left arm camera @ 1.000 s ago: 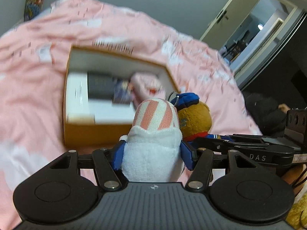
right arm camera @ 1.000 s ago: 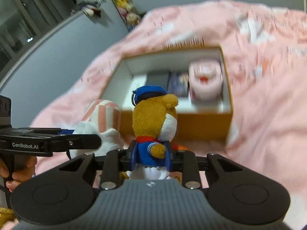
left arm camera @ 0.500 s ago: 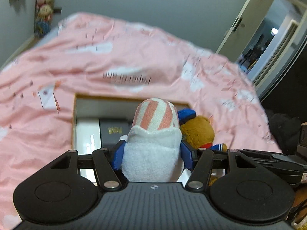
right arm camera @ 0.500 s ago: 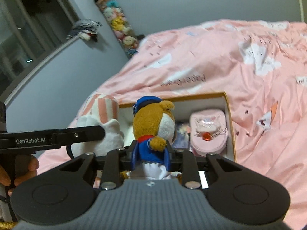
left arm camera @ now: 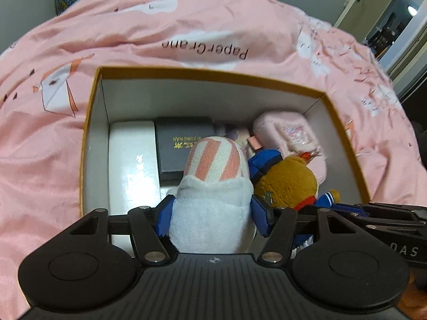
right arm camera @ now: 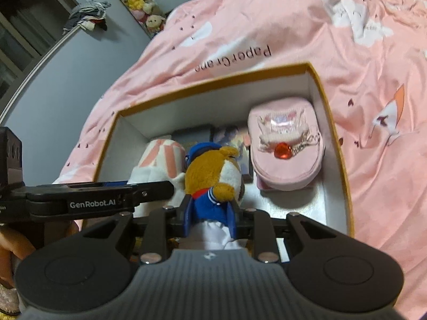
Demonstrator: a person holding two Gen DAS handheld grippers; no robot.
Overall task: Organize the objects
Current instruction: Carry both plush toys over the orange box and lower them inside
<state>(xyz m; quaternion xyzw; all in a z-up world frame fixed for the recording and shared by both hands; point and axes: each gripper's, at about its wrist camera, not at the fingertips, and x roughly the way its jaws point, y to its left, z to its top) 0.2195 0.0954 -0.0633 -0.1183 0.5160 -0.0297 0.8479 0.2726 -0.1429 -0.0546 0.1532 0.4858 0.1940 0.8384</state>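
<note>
The left gripper (left arm camera: 212, 214) is clamped on a white plush toy with a pink-striped hood (left arm camera: 213, 186); the right gripper (right arm camera: 209, 217) grips a brown plush bear in blue sailor dress (right arm camera: 213, 184); both 2 toys hang side by side over the orange-rimmed cardboard box (left arm camera: 213, 76) on the pink bedspread (left arm camera: 200, 21), probably positioned for lowering into its free near space.

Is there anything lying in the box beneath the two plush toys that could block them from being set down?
Yes. The striped plush hangs over a black box and white box; the bear plush is beside the pink case.
</note>
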